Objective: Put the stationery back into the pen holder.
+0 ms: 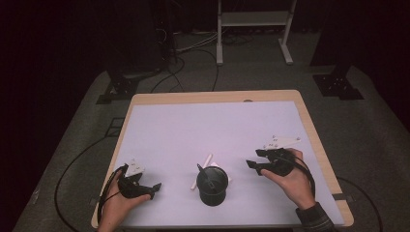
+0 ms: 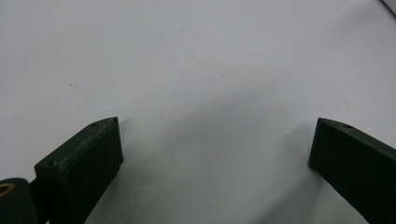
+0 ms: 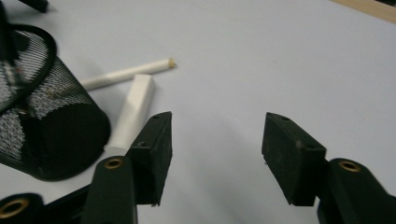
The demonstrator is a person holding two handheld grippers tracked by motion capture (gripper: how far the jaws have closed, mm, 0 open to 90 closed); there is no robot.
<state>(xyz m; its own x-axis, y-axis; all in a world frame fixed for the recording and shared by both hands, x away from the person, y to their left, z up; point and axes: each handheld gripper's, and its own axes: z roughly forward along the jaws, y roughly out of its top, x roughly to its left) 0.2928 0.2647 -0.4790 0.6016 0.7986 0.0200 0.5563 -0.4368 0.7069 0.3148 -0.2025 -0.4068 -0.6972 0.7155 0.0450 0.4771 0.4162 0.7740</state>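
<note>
Table [image 1: 290,121], the largest item, fills the middle of the high view: a wooden top under a pale lilac sheet, mostly bare, which leaves both hands room to work.

Mesh cup [image 1: 212,185], black and round, stands upright at the lower centre of that frame, between the two hands. A dark clip-like item [image 1: 199,168] sits at its rim; what it is cannot be told. In the right gripper view the cup [image 3: 51,135] occupies the left edge, near the jaws but not touching them.

Right gripper [image 1: 255,165] is at the lower right of the high view, in the person's hand, jaws pointing toward the cup. Its jaws stand spread with nothing between them, only bare sheet. Judged from this, it is lined up to take one of the white pieces lying by the cup.

Left gripper [image 1: 153,186] sits at the lower left, resting low over the sheet. Its jaws are wide apart and empty in the left gripper view, apparently idle while the other hand works.

White block [image 3: 132,112], a short square stick, lies flat just beside the cup and just ahead of the right gripper's near jaw. It looks the likeliest pick.

White pencil-like stick [image 3: 126,73], thinner, lies flat behind the block at the upper left of that view, its far end pointing away from the cup.
</note>
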